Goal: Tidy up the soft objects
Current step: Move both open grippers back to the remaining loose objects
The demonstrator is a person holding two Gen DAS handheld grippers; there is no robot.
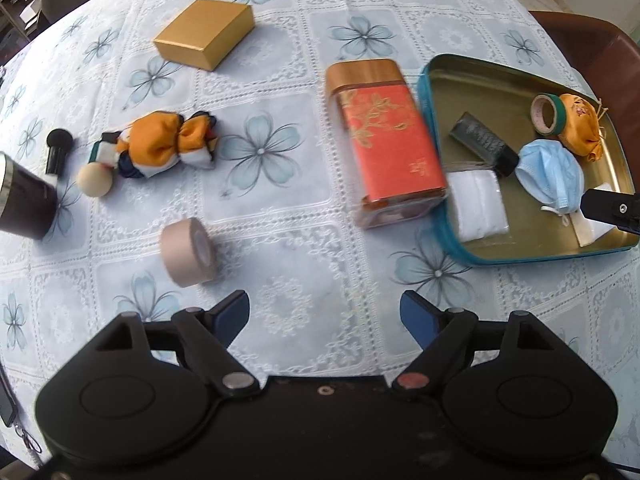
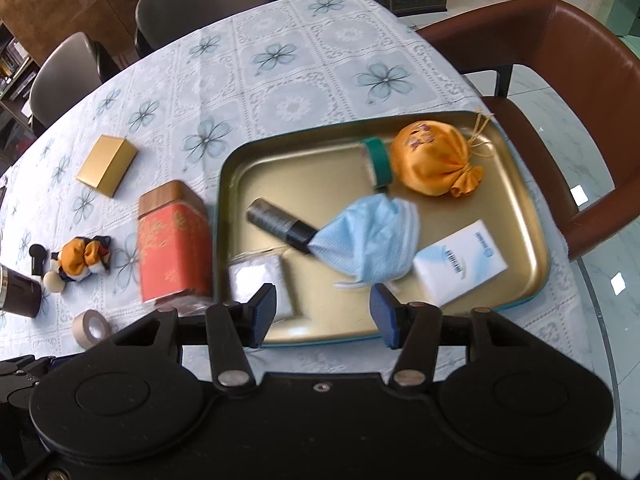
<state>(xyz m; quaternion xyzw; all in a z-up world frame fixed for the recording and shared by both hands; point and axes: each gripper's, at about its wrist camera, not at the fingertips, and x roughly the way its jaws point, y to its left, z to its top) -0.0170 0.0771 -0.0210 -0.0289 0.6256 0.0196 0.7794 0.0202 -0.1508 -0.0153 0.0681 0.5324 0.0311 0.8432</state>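
Note:
A gold tray with a teal rim (image 2: 532,216) (image 1: 436,120) holds a blue face mask (image 2: 372,236) (image 1: 550,172), an orange cloth pouch (image 2: 432,160) (image 1: 582,120), a tissue pack (image 2: 460,268), a white packet (image 1: 478,204) (image 2: 260,276), a dark tube (image 2: 280,224) (image 1: 482,142) and green tape (image 2: 378,160) (image 1: 548,114). An orange cloth doll (image 1: 156,146) (image 2: 80,262) lies on the tablecloth at left. My left gripper (image 1: 324,316) is open and empty over the cloth. My right gripper (image 2: 324,314) is open and empty at the tray's near edge, just short of the mask.
A red tin with a wooden lid (image 1: 384,136) (image 2: 174,240) lies left of the tray. A beige tape roll (image 1: 188,254) (image 2: 91,327), a gold box (image 1: 204,38) (image 2: 107,164), a dark cup (image 1: 22,204) and a small black object (image 1: 56,148) are on the table. A brown chair (image 2: 560,64) stands at right.

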